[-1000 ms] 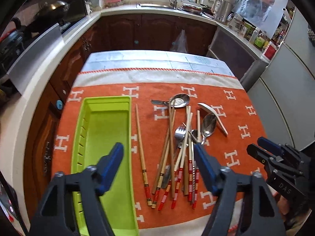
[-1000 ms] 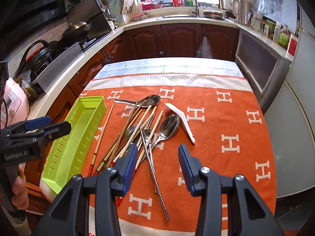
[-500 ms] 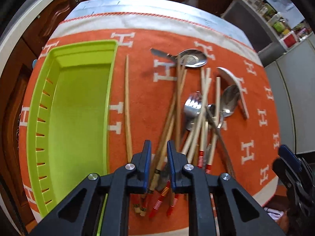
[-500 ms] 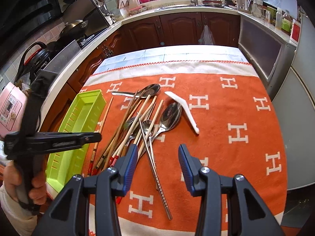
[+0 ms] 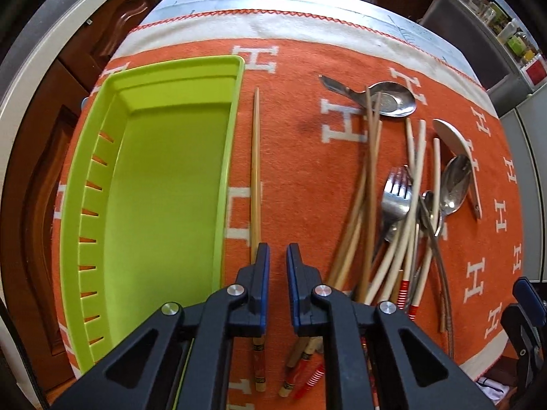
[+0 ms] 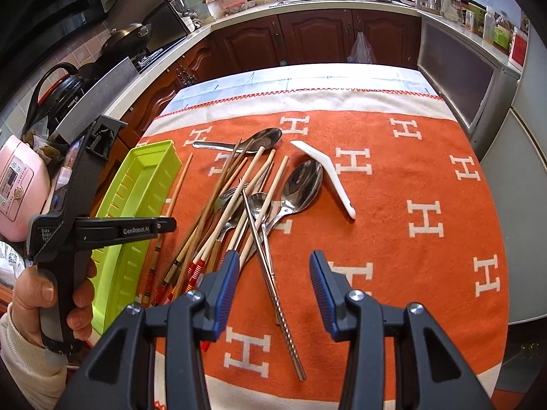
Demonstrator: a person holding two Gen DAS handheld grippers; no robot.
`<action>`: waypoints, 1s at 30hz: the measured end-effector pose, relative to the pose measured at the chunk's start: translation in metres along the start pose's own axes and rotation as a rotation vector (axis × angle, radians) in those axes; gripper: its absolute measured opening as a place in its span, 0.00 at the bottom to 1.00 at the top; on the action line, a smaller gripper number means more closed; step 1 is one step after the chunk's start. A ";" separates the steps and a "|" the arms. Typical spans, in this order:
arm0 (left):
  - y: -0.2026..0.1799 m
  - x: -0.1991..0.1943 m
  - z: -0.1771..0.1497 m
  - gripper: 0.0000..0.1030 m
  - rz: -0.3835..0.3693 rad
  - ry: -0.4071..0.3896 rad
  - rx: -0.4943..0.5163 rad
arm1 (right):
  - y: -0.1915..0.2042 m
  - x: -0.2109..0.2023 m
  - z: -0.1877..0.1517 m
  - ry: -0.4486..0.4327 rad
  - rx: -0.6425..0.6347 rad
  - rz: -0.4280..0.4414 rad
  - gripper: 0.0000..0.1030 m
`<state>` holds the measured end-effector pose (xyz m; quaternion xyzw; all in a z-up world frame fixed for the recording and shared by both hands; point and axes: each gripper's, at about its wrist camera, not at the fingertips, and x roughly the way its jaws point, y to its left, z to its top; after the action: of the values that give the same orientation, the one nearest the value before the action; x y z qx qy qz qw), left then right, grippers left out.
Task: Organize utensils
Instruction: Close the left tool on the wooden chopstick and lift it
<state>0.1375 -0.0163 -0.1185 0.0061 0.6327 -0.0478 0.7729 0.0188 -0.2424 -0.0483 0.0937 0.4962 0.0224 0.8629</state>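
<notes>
The left claw (image 5: 277,256) is nearly closed with a narrow gap, gripping nothing, low over the orange H-patterned cloth (image 5: 301,157) beside a lone wooden chopstick (image 5: 255,171). This lies along the lime-green plastic tray (image 5: 164,177) (nothing in it). The right claw (image 6: 273,273) hangs wide open above the jumbled chopsticks and metal spoons (image 6: 239,198).

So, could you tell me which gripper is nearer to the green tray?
Left. The left gripper hovers just beside the green tray, over a lone chopstick. The right gripper sits farther off, beyond the utensil pile.
</notes>
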 end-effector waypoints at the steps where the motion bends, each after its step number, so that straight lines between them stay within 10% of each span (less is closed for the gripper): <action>1: 0.001 0.001 0.001 0.08 0.007 0.002 -0.002 | 0.000 0.000 0.000 -0.001 0.001 -0.003 0.41; 12: 0.011 0.002 0.005 0.11 0.054 0.079 -0.034 | -0.002 0.000 -0.001 -0.010 -0.001 -0.007 0.41; 20: -0.019 0.001 0.007 0.46 0.150 0.062 0.008 | -0.003 0.004 -0.002 -0.003 0.011 0.009 0.41; 30: -0.017 0.000 0.005 0.48 0.264 0.057 -0.030 | -0.014 0.006 -0.004 -0.011 0.043 0.046 0.41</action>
<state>0.1415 -0.0332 -0.1166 0.0794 0.6488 0.0640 0.7541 0.0172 -0.2548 -0.0582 0.1237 0.4893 0.0311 0.8627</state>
